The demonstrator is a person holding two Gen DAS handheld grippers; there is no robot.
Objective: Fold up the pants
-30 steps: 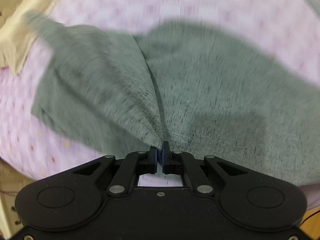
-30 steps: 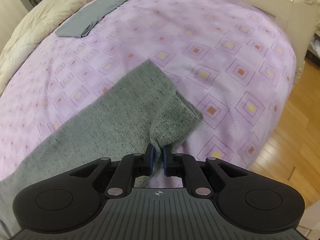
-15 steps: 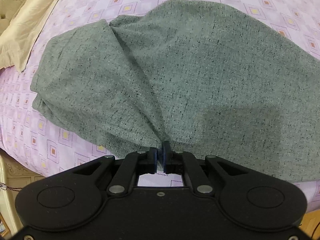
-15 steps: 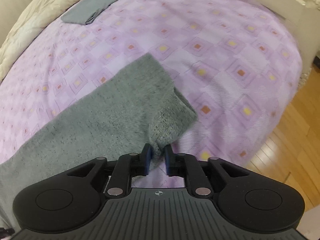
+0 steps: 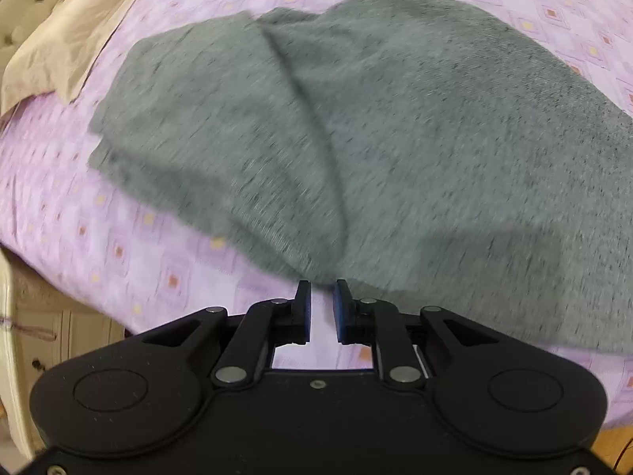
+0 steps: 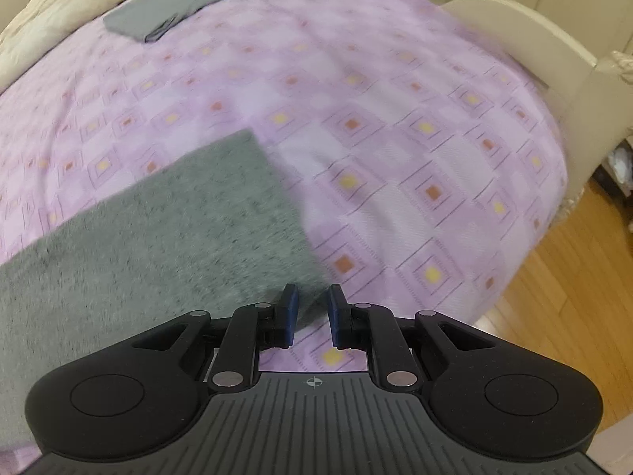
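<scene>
The grey speckled pants (image 5: 376,138) lie spread on the purple patterned bedspread (image 5: 118,253), with a crease running toward my left gripper (image 5: 321,297). The left gripper is open and empty, its jaws just at the pants' near edge. In the right wrist view one flat leg of the pants (image 6: 150,229) lies on the bedspread (image 6: 395,138). My right gripper (image 6: 311,301) is open and empty at the leg's near corner.
A folded grey garment (image 6: 190,0) lies at the far side of the bed beside a beige quilt (image 6: 47,27). A beige pillow (image 5: 71,35) is at the upper left. A cream footboard (image 6: 514,35) and wooden floor (image 6: 561,277) are to the right.
Both grippers have opened and let go of the pants. The cloth has dropped flat on the bed; the bunched leg end at the right gripper now lies smooth.
</scene>
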